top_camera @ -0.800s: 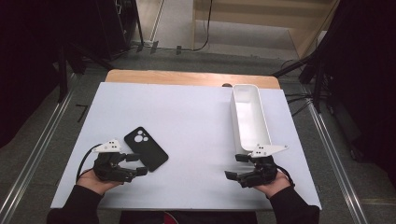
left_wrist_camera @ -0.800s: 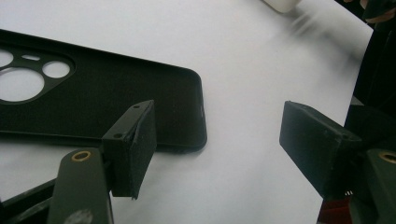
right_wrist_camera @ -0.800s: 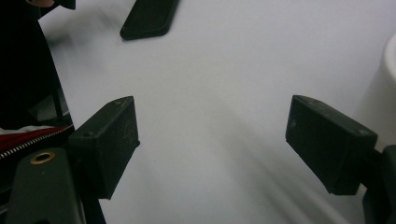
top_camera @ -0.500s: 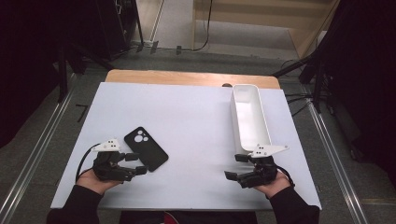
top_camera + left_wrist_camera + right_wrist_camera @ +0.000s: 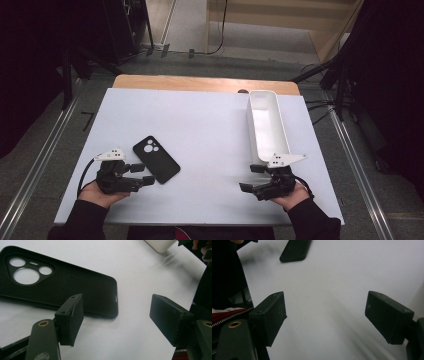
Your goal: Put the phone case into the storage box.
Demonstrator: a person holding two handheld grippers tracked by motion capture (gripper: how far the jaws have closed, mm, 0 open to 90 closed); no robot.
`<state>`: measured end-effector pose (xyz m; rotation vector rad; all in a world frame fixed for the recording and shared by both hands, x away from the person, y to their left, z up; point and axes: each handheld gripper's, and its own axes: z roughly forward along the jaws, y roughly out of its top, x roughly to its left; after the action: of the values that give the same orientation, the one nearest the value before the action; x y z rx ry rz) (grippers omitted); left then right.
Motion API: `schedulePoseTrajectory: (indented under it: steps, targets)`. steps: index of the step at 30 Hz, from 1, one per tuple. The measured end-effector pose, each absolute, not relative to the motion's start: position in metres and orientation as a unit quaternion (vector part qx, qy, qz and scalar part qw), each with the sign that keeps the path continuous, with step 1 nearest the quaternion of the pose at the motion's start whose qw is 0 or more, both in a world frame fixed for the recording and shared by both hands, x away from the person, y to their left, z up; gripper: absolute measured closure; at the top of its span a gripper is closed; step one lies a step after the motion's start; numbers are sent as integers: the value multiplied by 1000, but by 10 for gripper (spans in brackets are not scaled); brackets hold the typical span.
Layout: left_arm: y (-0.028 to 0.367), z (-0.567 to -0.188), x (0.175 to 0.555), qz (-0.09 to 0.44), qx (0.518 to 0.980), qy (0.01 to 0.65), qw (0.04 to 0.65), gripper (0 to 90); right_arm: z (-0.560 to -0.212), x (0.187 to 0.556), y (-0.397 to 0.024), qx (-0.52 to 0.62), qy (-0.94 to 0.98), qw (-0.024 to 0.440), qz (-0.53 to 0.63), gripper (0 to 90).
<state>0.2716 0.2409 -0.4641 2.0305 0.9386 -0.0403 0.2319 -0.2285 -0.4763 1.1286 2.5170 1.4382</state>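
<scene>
While my left gripper (image 5: 146,174) has crept nearer the phone case (image 5: 156,159), released; my right gripper (image 5: 248,178) idles released, so grasping comes next

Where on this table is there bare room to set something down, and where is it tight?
Free: the wide white sheet between the black phone case and the white bin, plus the far-left area beyond the case. Tight: the near-left corner, where the open left gripper sits beside the case, and the near-right corner, where the right gripper sits at the bin's end.
</scene>
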Motion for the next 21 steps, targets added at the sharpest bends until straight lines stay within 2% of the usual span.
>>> schedulePoseTrajectory:
  steps: [21]
  targets:
    - [245,-463,275,-3,820,378,430,269,-477,232,-230,369,806,14,463,155]
